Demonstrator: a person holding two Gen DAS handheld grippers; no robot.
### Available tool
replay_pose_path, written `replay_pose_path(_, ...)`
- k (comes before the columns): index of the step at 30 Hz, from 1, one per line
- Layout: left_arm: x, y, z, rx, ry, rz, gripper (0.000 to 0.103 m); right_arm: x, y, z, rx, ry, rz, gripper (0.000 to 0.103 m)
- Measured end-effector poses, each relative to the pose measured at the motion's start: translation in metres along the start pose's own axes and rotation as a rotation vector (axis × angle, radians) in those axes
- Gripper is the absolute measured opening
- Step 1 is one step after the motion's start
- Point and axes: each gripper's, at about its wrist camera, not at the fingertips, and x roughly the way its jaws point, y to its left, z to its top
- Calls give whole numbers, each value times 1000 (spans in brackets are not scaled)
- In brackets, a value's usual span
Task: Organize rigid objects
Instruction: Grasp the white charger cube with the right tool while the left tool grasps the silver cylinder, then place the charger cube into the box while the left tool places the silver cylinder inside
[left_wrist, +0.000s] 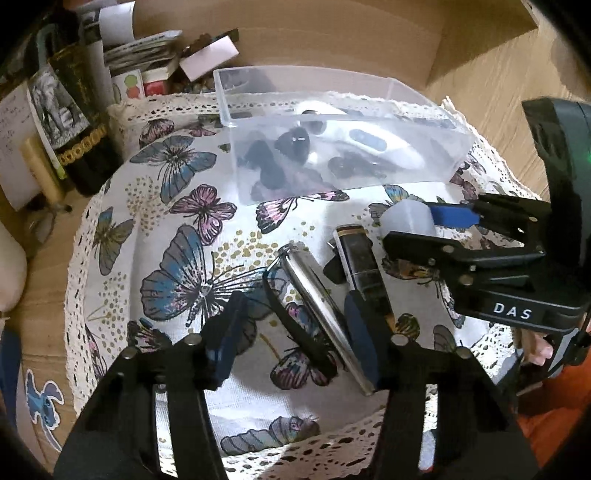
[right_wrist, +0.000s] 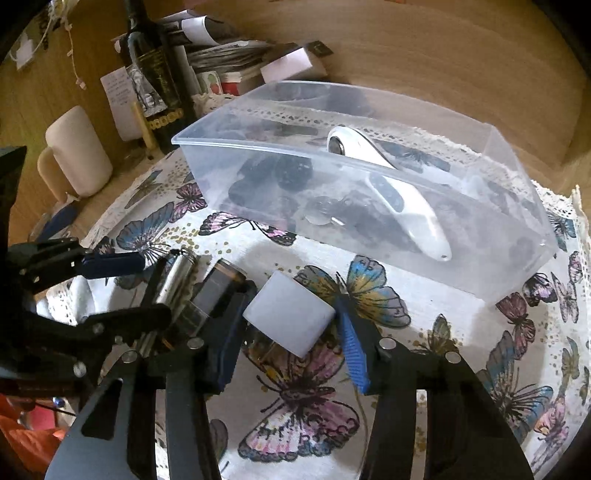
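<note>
On a round table covered by a butterfly-print cloth (left_wrist: 177, 206), a clear plastic bin (right_wrist: 480, 266) sits toward the far side, its long axis running across the view. Inside it a white handheld device (right_wrist: 402, 195) lies tilted, its round dark-lensed end raised toward the back and its tapered end pointing down toward the near front wall; dark small objects (right_wrist: 291, 171) lie beside it on the bin floor. In front of the bin, on the cloth, a white plastic cap (right_wrist: 290, 317) sits between the fingers of the right gripper (right_wrist: 291, 332); the jaws stand apart on either side of it, the left pad close against its side, and whether they actually press it cannot be told. Just beside the cap lie a silver metal cylinder (left_wrist: 317, 314) and a dark tube with a gold band (left_wrist: 362, 266), side by side, both with their long axes running from near to far, the banded end pointing toward the bin. The left gripper (left_wrist: 295, 332) hovers over these two with its jaws wide apart, the silver cylinder lying between them. A dark wine bottle (right_wrist: 155, 74) and a cream mug (right_wrist: 77, 151) stand beyond the cloth's left edge.
</note>
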Motion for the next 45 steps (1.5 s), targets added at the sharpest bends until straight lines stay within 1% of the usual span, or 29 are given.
replay_pose_path(3,1,4,-1,1,2,-3,38,-3,-2,-3,8,-8,-7,45)
replay_pose_path(4,1,5,-2,1,0,-12,28,-5,-4,-4,14,-12,-9,45)
replay_pose_path(5,2,5,-2,1,-2,-15,25,-6,-5,-5,18,-16,-13,45)
replay_pose_path(6,4,5,-2,5,-1,-11,24,-8,-7,-5,22,-19,-17,45)
replay_pose_path(10,8,-3,-1,29,-16,18,15,-17,-14,-7,50,-43,-26,45)
replay_pose_path(12,7,-4,2,26,-28,41,15,-25,-17,-7,60,-64,-33,45)
replay_pose_path(13,2,-4,3,25,-49,55,15,-28,-18,-7,63,-73,-38,45)
replay_pose_path(17,-21,-4,13,33,-120,48,15,-47,-24,-6,76,-122,-63,45)
replay_pose_path(20,-37,-6,20,50,-166,62,15,-57,-27,-3,83,-154,-75,45)
replay_pose_path(27,-67,-11,43,50,-270,32,15,-88,-35,12,89,-254,-112,45)
replay_pose_path(34,-84,-17,71,61,-367,20,15,-116,-44,32,84,-350,-153,45)
replay_pose_path(39,-83,-15,92,54,-398,20,15,-124,-52,49,82,-392,-181,45)
replay_pose_path(42,-74,-9,106,37,-391,15,15,-123,-59,58,83,-402,-194,45)
replay_pose_path(45,-61,-5,118,23,-376,29,15,-117,-66,65,86,-395,-206,45)
